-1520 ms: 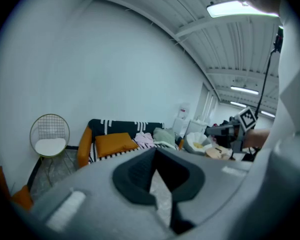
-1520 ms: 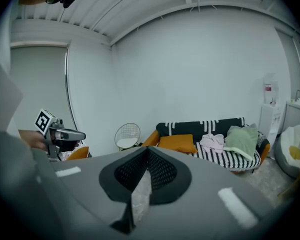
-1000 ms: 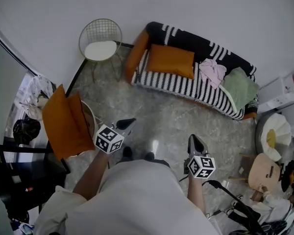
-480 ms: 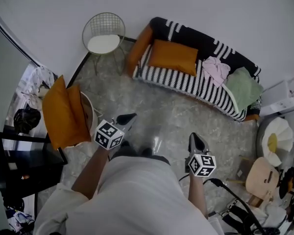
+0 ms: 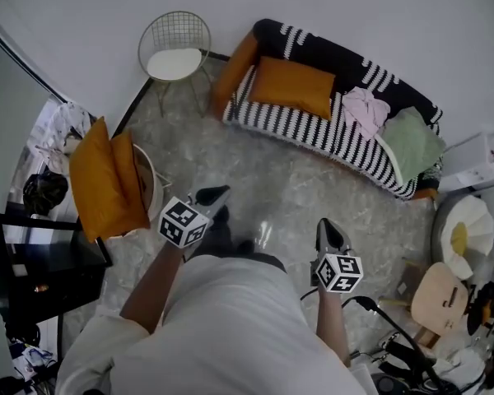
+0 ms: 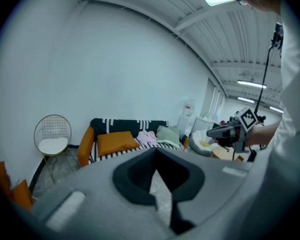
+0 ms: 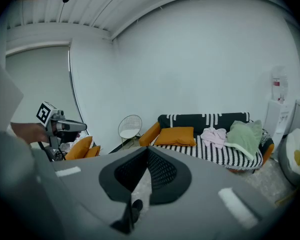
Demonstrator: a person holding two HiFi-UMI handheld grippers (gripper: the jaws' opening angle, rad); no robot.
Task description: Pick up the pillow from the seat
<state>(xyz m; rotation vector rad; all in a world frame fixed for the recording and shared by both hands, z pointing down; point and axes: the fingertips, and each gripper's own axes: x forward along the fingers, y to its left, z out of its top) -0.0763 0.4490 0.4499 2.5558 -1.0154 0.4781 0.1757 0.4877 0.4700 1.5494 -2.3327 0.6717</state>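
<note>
An orange pillow (image 5: 291,87) lies on the left end of a black-and-white striped sofa (image 5: 313,130), also seen as the pillow (image 6: 115,142) and the pillow (image 7: 176,136) in the gripper views. Two more orange pillows (image 5: 105,179) stand on a round seat at the left. My left gripper (image 5: 216,194) is shut and empty over the floor, well short of the sofa. My right gripper (image 5: 327,229) is likewise shut and empty, pointing toward the sofa. The left gripper (image 6: 157,176) and the right gripper (image 7: 145,169) show their jaws pressed together.
A wire chair (image 5: 174,56) with a white cushion stands left of the sofa. Pink cloth (image 5: 362,109) and a green cloth (image 5: 414,142) lie on the sofa's right half. A black table (image 5: 33,274) is at the left; clutter and cables (image 5: 445,303) are at the right.
The person has stepped forward over the floor toward the sofa, carrying both grippers a little ahead. Both grippers stay shut and empty.
</note>
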